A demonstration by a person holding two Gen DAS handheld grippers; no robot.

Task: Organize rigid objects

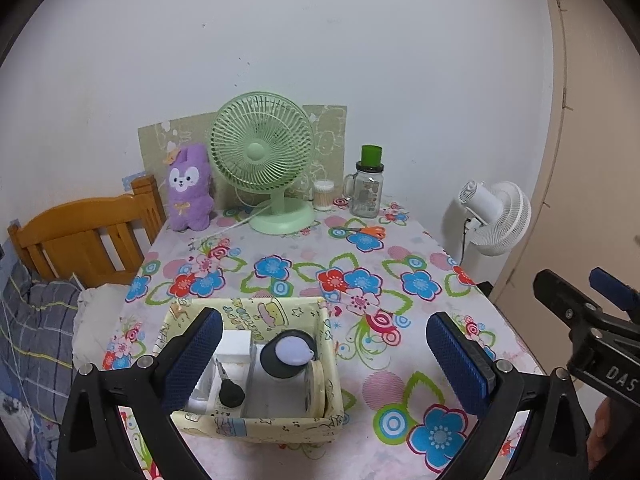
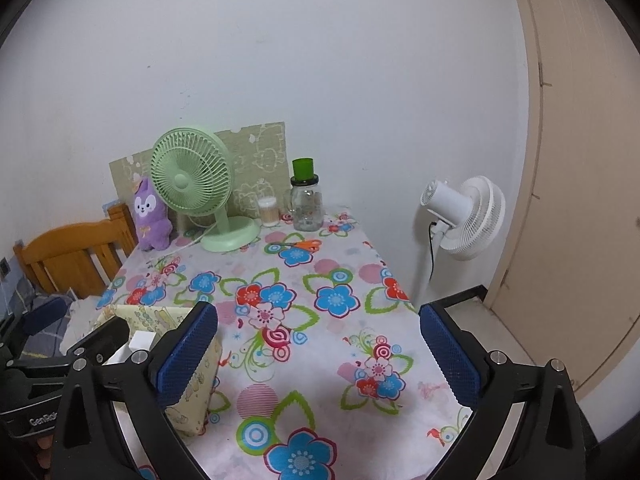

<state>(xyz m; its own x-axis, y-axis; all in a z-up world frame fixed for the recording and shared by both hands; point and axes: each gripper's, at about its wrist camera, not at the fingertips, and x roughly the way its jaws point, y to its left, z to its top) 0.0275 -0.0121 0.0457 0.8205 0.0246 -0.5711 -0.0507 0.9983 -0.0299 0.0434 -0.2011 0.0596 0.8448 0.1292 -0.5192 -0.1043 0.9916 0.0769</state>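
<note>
A yellow fabric storage box [image 1: 256, 426] sits on the near left of the floral table [image 1: 360, 264]. Inside it are a white box [image 1: 236, 344], a black key [image 1: 230, 392], a black round case with a lilac lid [image 1: 290, 354] and a cream round tin [image 1: 316, 388]. My left gripper [image 1: 324, 360] is open and empty, held above the box. My right gripper [image 2: 318, 354] is open and empty over the table, to the right of the box [image 2: 192, 392]. It also shows at the right edge of the left wrist view [image 1: 588, 312]. Orange-handled scissors [image 1: 366, 232] lie far back, also in the right wrist view [image 2: 298, 245].
At the table's back stand a green desk fan [image 1: 262, 160], a purple plush rabbit [image 1: 188, 188], a cotton-swab tub [image 1: 323, 194] and a glass jar with a green lid [image 1: 367, 190]. A wooden headboard [image 1: 80, 236] and bedding lie left. A white floor fan [image 1: 496, 216] and a door stand right.
</note>
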